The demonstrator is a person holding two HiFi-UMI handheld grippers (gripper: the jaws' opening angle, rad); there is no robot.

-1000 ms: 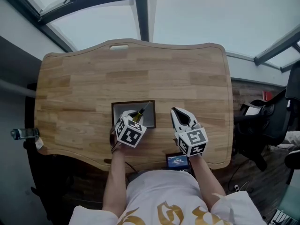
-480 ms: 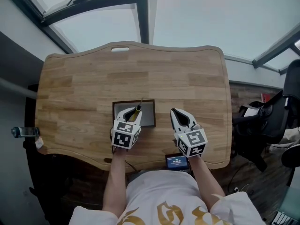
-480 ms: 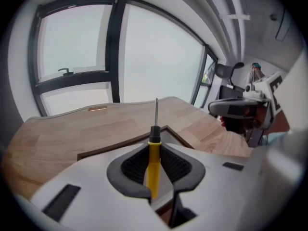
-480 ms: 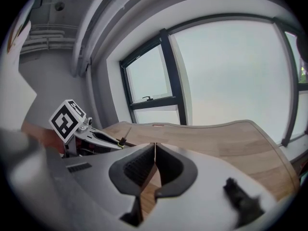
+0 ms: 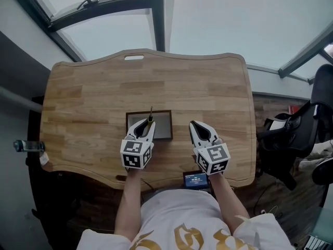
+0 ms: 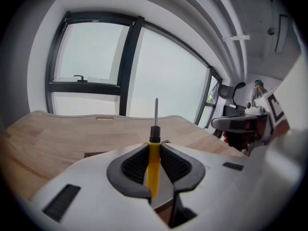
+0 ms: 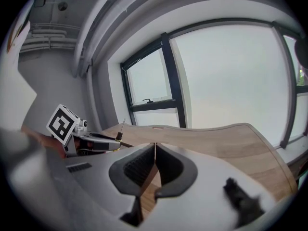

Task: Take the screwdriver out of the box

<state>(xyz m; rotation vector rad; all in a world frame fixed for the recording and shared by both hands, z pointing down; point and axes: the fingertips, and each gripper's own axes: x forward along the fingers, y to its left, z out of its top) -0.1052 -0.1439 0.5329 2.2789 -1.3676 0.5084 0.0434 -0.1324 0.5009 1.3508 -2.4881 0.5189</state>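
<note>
My left gripper (image 5: 147, 124) is shut on the yellow handle of a screwdriver (image 5: 150, 117) and holds it above the front edge of a small dark-framed box (image 5: 162, 125) on the wooden table (image 5: 156, 82). In the left gripper view the screwdriver (image 6: 153, 160) stands upright between the pads, with its black collar and thin metal shaft pointing toward the window. My right gripper (image 5: 194, 125) hovers to the right of the box, shut with nothing in it. In the right gripper view its jaws (image 7: 155, 146) meet tip to tip, and the left gripper (image 7: 91, 142) with the screwdriver (image 7: 119, 132) shows at the left.
A small device with a lit screen (image 5: 196, 179) lies at the table's near edge between my arms. A bottle (image 5: 26, 147) sticks out beyond the left edge. A dark office chair (image 5: 294, 132) stands to the right. Large windows lie behind the table.
My left gripper has risen and rolled, so the screwdriver's shaft swung from slanting right to pointing straight away from me. The right gripper has hardly moved.
</note>
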